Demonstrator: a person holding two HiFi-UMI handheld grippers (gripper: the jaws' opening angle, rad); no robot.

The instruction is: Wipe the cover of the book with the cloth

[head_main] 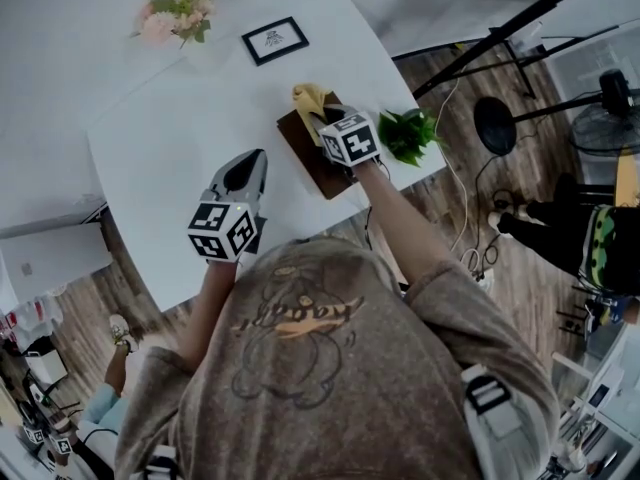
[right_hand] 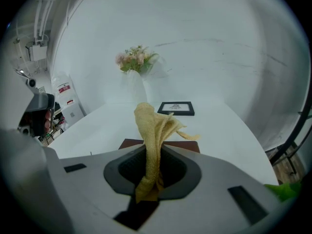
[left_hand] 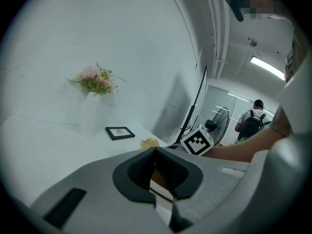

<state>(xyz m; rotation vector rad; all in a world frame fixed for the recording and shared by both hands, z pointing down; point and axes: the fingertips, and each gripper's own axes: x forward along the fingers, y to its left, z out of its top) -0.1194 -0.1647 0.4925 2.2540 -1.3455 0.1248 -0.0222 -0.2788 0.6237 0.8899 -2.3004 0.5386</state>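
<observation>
Right gripper clamped on cloth. Book lies flat on table at its 12 o'clock, just past the jaws. Left gripper closed and empty, at the book's 8 o'clock.

White bench: pink flower bouquet at far corner, black framed picture near it, leafy green plant at right edge. Black stand over wood floor. Pedestal fan, backpack-wearing person behind.
</observation>
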